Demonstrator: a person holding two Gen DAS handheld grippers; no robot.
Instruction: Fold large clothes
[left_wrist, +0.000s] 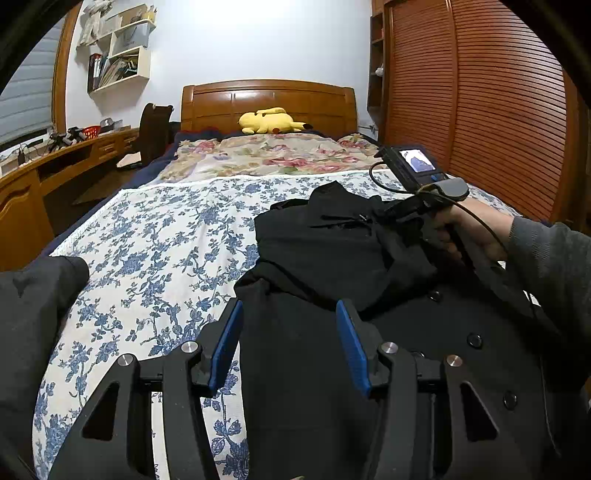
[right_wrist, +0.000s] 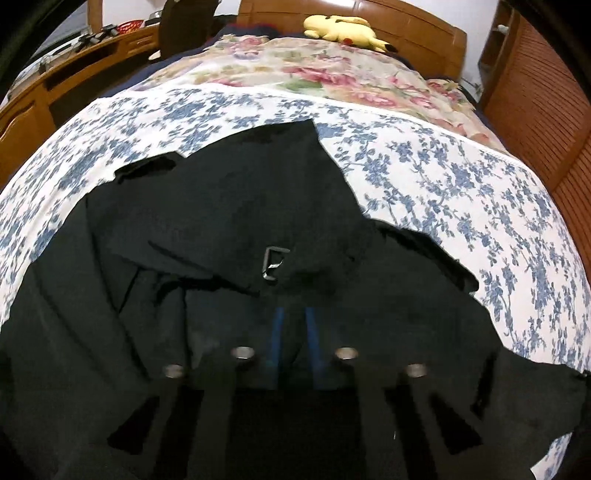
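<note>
A large black coat (left_wrist: 332, 258) with dark buttons lies on the bed's blue-flowered sheet (left_wrist: 166, 236). My left gripper (left_wrist: 290, 325) is open, its blue pads either side of the coat's left edge, just above the cloth. My right gripper (left_wrist: 380, 214) shows in the left wrist view at the far right, held by a hand, its fingers on a raised fold of the coat. In the right wrist view the right gripper (right_wrist: 293, 332) has its blue pads close together with black cloth between them, near a metal buckle (right_wrist: 273, 264). The coat (right_wrist: 221, 221) fills that view.
A yellow plush toy (left_wrist: 269, 121) lies by the wooden headboard (left_wrist: 267, 98). A pink-flowered quilt (left_wrist: 266, 157) covers the far bed. A wooden desk (left_wrist: 48, 166) runs along the left, a slatted wardrobe (left_wrist: 480, 110) along the right. A dark sleeve (left_wrist: 33, 295) lies at left.
</note>
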